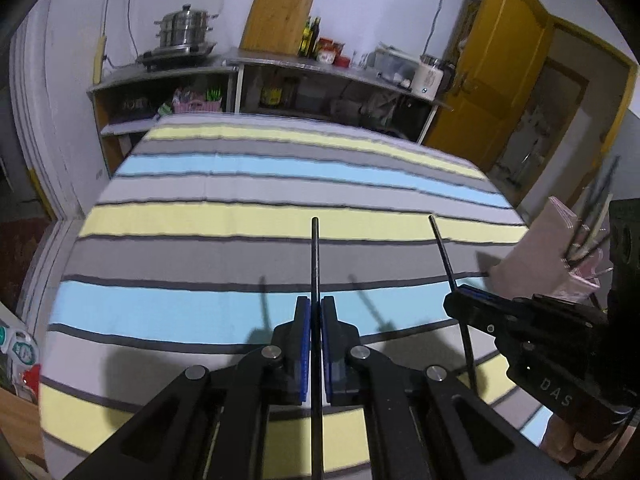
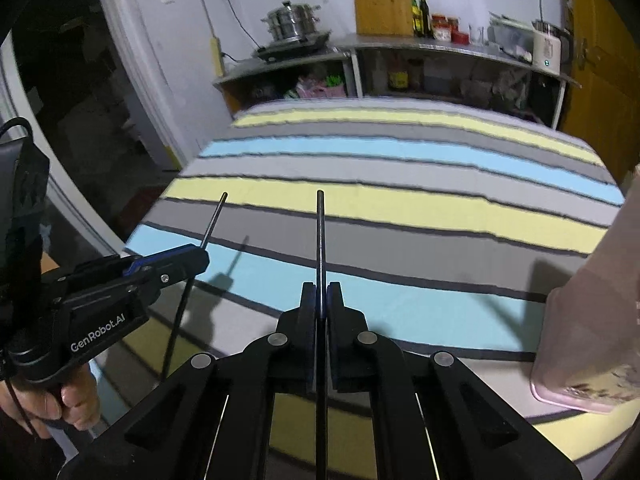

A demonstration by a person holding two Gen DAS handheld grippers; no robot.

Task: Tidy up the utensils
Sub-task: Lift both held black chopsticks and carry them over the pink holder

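My left gripper [image 1: 316, 305] is shut on a thin black chopstick [image 1: 315, 256] that points forward, held above the striped tablecloth [image 1: 200, 220]. To its right, my right gripper [image 1: 456, 300] pinches a second black chopstick [image 1: 442, 252]. In the right wrist view, the right gripper [image 2: 321, 292] is shut on its chopstick [image 2: 320, 232]. There the left gripper [image 2: 198, 258] holds the other chopstick [image 2: 214, 220] at the left, with a hand below it. A pink utensil holder [image 1: 536, 256] with several utensils stands at the table's right edge, close to the right gripper; it also shows as the pink holder [image 2: 592, 320].
Beyond the table stands a metal shelf [image 1: 320, 66] with a steel steamer pot [image 1: 184, 28], a wooden cutting board [image 1: 280, 20], bottles and a white kettle [image 1: 430, 78]. A yellow door [image 1: 500, 60] is at the back right. The tablecloth [image 2: 360, 208] is bare in front of both grippers.
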